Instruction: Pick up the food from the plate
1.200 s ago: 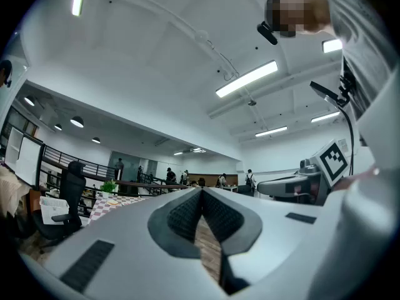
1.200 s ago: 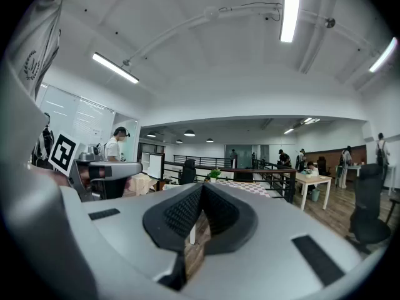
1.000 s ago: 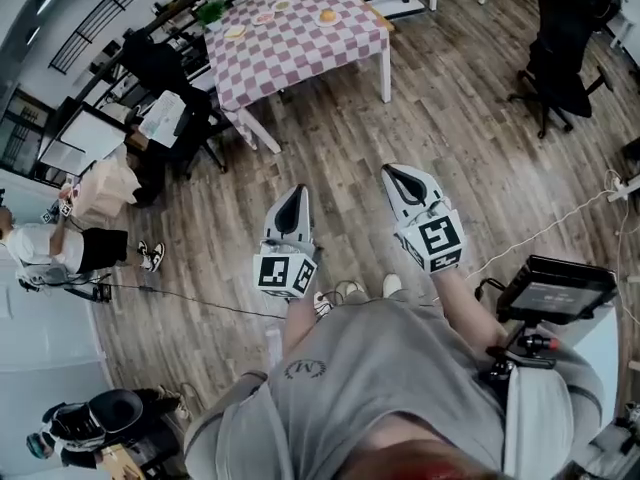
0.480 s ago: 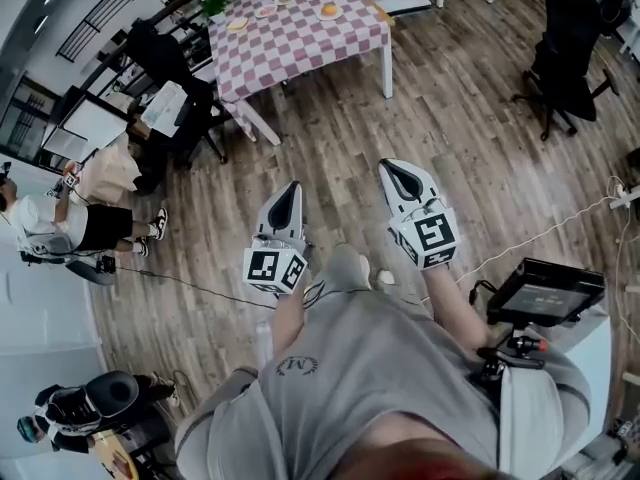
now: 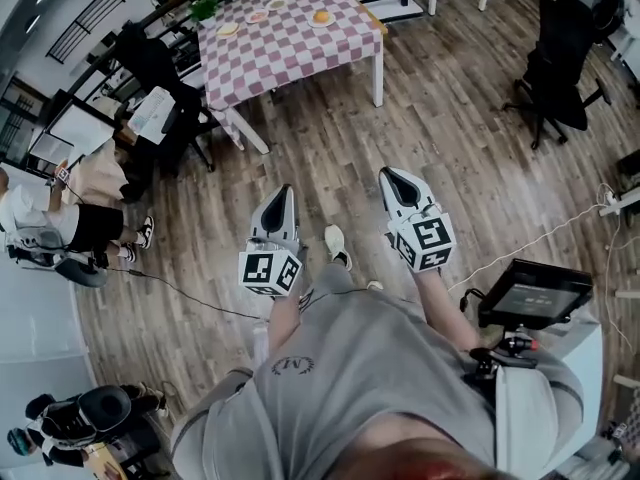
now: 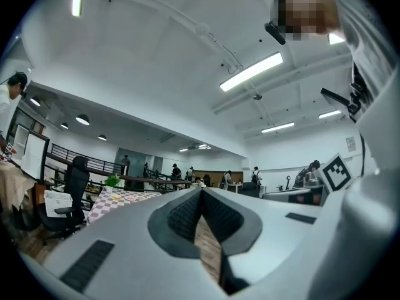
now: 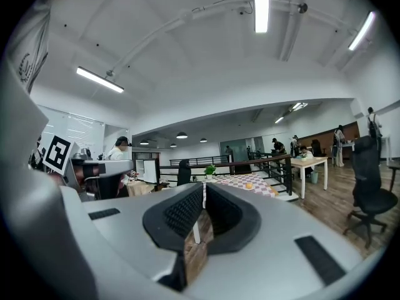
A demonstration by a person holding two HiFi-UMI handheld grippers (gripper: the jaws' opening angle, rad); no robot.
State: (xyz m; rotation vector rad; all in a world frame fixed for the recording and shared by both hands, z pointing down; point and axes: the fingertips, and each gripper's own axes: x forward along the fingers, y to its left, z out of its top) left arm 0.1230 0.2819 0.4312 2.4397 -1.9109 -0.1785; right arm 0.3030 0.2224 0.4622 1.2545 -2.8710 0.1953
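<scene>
A wooden plank floor [image 5: 470,168] fills most of the head view. At the bottom of that view is the person's grey shirt [image 5: 370,378], with one pale shoe [image 5: 336,243] showing on the boards ahead of it.

At the top of the view, well apart from the person, stands a white-legged counter [image 5: 290,53] under a pink and white checked cloth. A black office chair [image 5: 556,68] stands off to the right of it, and a second dark chair [image 5: 150,68] is at its left end. A dark screen [image 5: 527,295] on a mount sits at the person's right side.

The left tool [image 5: 284,203] and the right tool [image 5: 398,183] are held side by side above the floor, both pointing towards the counter and touching nothing. In the left gripper view the left tool's jaws are clenched, their tips meeting with nothing between them. In the right gripper view the right tool's jaws are likewise clenched and empty.

Several small plates lie in a row along the far side of the counter, beside a green potted plant [image 5: 204,8] at its left corner. The food [image 5: 321,16], a round orange piece, rests on the rightmost plate [image 5: 313,21], far from both tools. It also shows as a small orange spot in the right gripper view.
</scene>
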